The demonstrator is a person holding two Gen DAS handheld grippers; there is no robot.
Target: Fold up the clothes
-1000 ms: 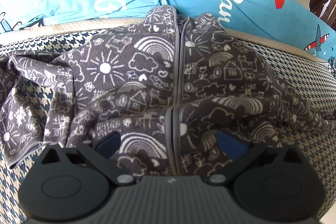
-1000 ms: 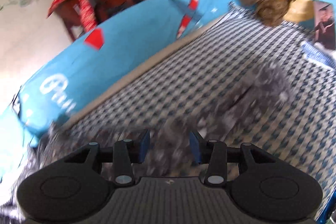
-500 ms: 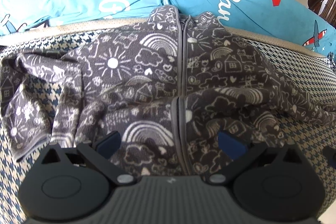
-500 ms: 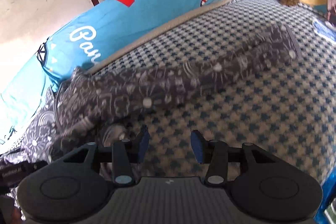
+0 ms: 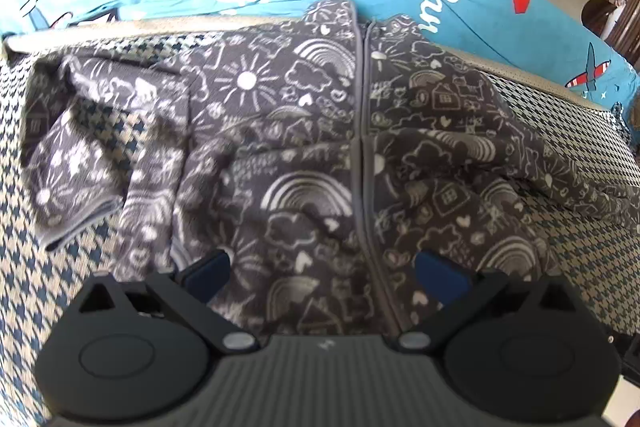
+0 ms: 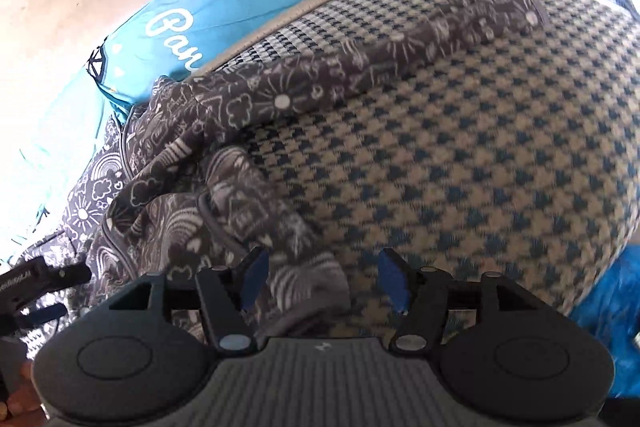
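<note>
Fleece zip jacket [image 5: 320,147] with doodle print lies front-up on the houndstooth cushion [image 6: 500,167]. My left gripper [image 5: 322,273] hovers spread over its lower front, zipper between the fingers. My right gripper [image 6: 320,279] is opening above the jacket's hem corner, pads not touching it.
</note>
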